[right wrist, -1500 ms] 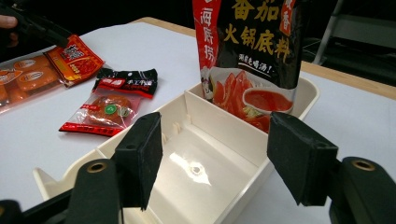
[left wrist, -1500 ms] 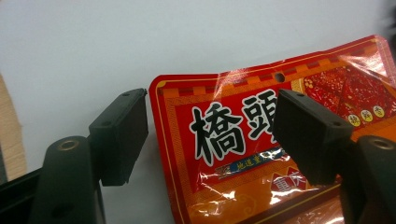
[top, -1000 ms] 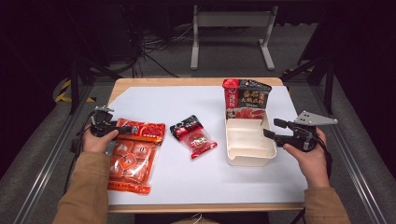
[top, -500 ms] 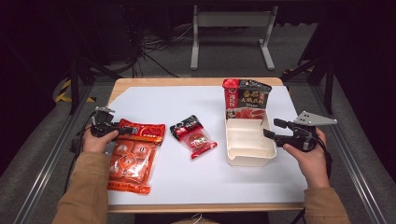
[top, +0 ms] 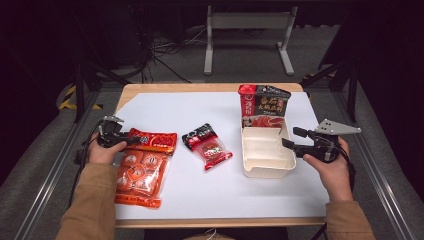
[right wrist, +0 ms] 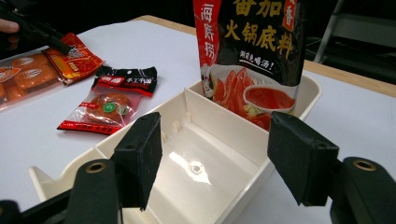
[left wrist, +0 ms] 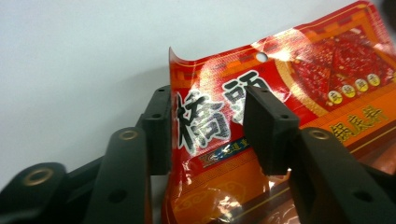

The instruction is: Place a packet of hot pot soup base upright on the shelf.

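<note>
Left gripper view: large orange-red pouch (left wrist: 280,116), flat on white table sheet (left wrist: 70,56); its top edge lies between the 2 jaws of the L gripper (left wrist: 208,126), which stand apart w/ a gap on each side, not clamped. High view: L gripper (top: 131,141) at pouch's (top: 142,167) top-left corner, L hand (top: 102,152) behind it. Small red-black sachet (top: 207,146) lies to the R of that gripper, apart from pouch. Right gripper view: R gripper (right wrist: 215,158) w/ jaws wide apart, holding nothing, just over near end of cream divided tray (right wrist: 224,135). Beyond the jaws, a dark soup-base bag (right wrist: 252,46) stands upright in tray's far compartment. High view: R gripper (top: 295,139) at tray's (top: 262,167) R rim.
</note>
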Action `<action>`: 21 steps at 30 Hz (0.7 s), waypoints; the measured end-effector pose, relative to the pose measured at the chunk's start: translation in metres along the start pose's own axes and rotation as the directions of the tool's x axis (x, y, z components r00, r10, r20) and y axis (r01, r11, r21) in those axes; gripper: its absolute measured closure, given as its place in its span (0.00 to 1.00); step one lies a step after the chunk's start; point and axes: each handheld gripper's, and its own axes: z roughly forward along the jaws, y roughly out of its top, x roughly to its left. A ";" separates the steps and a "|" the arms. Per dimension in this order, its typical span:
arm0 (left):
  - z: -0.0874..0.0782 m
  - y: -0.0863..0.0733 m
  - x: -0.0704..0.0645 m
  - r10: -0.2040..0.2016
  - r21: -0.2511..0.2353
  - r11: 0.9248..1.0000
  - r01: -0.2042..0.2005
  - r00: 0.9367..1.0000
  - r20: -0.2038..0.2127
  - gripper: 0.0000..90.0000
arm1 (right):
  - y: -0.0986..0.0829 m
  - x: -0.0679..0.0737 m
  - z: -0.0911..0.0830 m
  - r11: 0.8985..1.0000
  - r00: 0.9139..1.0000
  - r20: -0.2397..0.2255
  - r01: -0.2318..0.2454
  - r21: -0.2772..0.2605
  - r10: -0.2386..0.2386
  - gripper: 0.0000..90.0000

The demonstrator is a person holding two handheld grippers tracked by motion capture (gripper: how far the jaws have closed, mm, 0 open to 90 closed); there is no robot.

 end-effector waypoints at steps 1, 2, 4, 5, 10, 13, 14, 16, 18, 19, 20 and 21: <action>0.000 0.000 0.000 0.002 0.001 1.000 -0.002 1.000 -0.004 0.65 | 0.000 0.000 0.000 1.000 1.000 0.000 -0.002 0.001 0.002 0.40; 0.000 0.000 0.000 0.003 0.001 1.000 -0.003 1.000 -0.006 0.66 | 0.000 0.000 0.000 1.000 1.000 0.001 -0.002 0.001 0.002 0.40; 0.000 -0.001 0.001 0.001 -0.009 1.000 -0.001 1.000 -0.014 0.69 | 0.000 0.000 0.000 1.000 1.000 0.000 -0.001 0.001 0.001 0.40; 0.000 -0.001 0.001 0.001 -0.009 1.000 -0.001 1.000 -0.022 0.72 | 0.000 0.000 0.000 1.000 1.000 0.000 0.000 0.001 0.000 0.40; 0.000 -0.002 -0.001 0.021 -0.004 1.000 -0.021 0.998 -0.064 0.85 | 0.000 0.001 0.000 1.000 1.000 0.006 0.003 -0.004 -0.003 0.40; 0.000 -0.003 -0.003 0.027 -0.004 1.000 -0.027 0.996 -0.082 0.91 | 0.001 0.001 -0.002 1.000 1.000 0.017 0.007 -0.017 -0.007 0.40; 0.000 -0.003 -0.003 0.022 -0.006 1.000 -0.023 0.997 -0.080 0.93 | 0.001 0.001 -0.003 1.000 1.000 0.019 0.006 -0.021 -0.006 0.40; 0.000 -0.004 -0.003 0.019 -0.010 1.000 -0.020 0.997 -0.075 0.95 | 0.001 0.000 -0.004 1.000 1.000 0.020 0.004 -0.024 -0.004 0.40; -0.001 -0.005 -0.002 0.006 -0.011 1.000 -0.007 0.998 -0.061 0.98 | 0.001 0.000 -0.004 1.000 1.000 0.020 0.004 -0.022 -0.003 0.40; -0.002 -0.005 -0.002 -0.006 -0.016 1.000 0.005 0.999 -0.051 0.98 | 0.001 0.000 -0.004 1.000 1.000 0.020 0.004 -0.022 -0.003 0.40; -0.002 -0.005 -0.001 -0.015 -0.016 1.000 0.014 0.999 -0.047 0.99 | 0.001 0.000 -0.005 1.000 1.000 0.020 0.004 -0.023 -0.004 0.40; -0.002 -0.005 -0.001 -0.024 -0.017 1.000 0.023 0.999 -0.044 0.99 | 0.001 0.000 -0.005 1.000 1.000 0.020 0.004 -0.024 -0.004 0.40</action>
